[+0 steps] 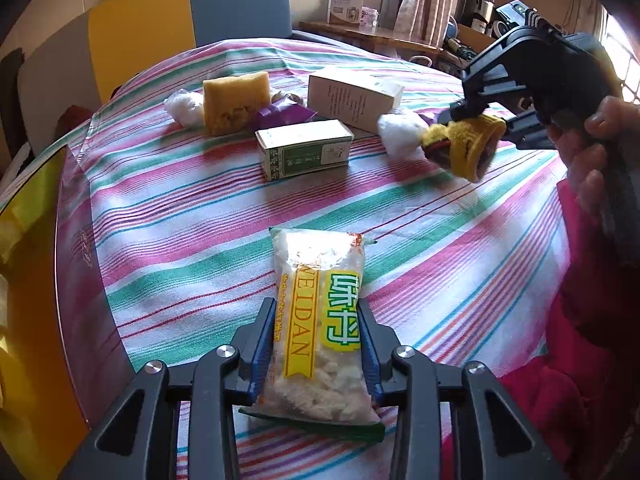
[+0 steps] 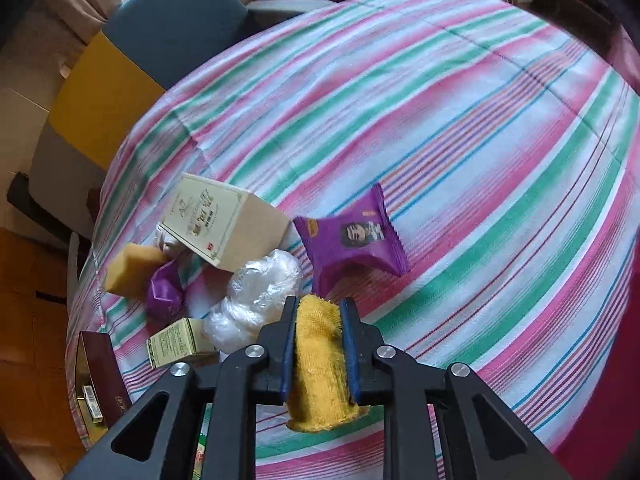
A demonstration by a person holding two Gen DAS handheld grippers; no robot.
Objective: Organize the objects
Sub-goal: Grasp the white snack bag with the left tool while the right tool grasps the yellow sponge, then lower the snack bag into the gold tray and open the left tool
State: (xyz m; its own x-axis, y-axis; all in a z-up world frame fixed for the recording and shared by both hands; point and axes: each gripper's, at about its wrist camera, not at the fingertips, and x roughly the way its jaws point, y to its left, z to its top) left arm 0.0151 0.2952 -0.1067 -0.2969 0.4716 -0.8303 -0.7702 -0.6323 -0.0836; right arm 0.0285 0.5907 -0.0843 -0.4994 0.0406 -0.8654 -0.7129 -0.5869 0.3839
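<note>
Both tongs loaded mid-sort over the striped counter [image 1: 168,216].
Left tongs [image 1: 318,344] clamp a snack packet [image 1: 320,320] at the near edge; right tongs [image 2: 320,344] grip a yellow cloth roll [image 2: 318,364], apparently awaiting placement beside the far boxes.

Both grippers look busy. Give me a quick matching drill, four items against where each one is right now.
Items:
1. snack bag
2. yellow cloth roll
3. purple packet
4. green-label box

Places:
A. lying alone on the striped cloth
B. in the left gripper
C. near the sponge
D. in the right gripper

Pairs: 1-B, 2-D, 3-A, 4-C
</note>
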